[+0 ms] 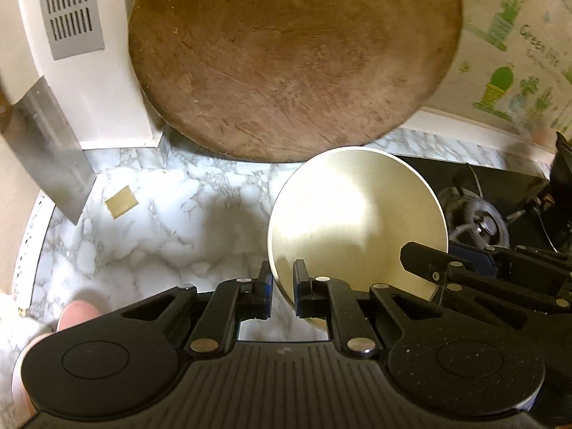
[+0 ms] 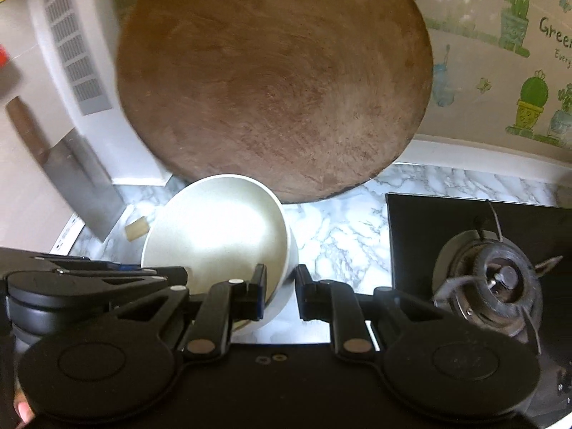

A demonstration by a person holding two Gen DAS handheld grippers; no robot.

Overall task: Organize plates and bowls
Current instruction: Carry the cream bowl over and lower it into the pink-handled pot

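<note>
Both tongs tilt steeply down, side by side, sharing one cream bowl (image 1: pixel 354 221). Left tongs (image 1: pixel 283 287) clamped on the bowl's near-left rim, one pad inside, one outside. Right tongs (image 2: pixel 280 295) clamped on its near-right wall, same way. Bowl sits between the two, tipped, looks lifted off the marble worktop (image 1: pixel 161 228). Ahead of the tongs: big round wooden board (image 1: pixel 293 60) leaning on the wall. Far left of the left tongs: cleaver (image 1: pixel 50 153), small tan patch (image 1: pixel 121 201). Right of the right tongs: black stove with burner (image 2: pixel 497 282).
</note>
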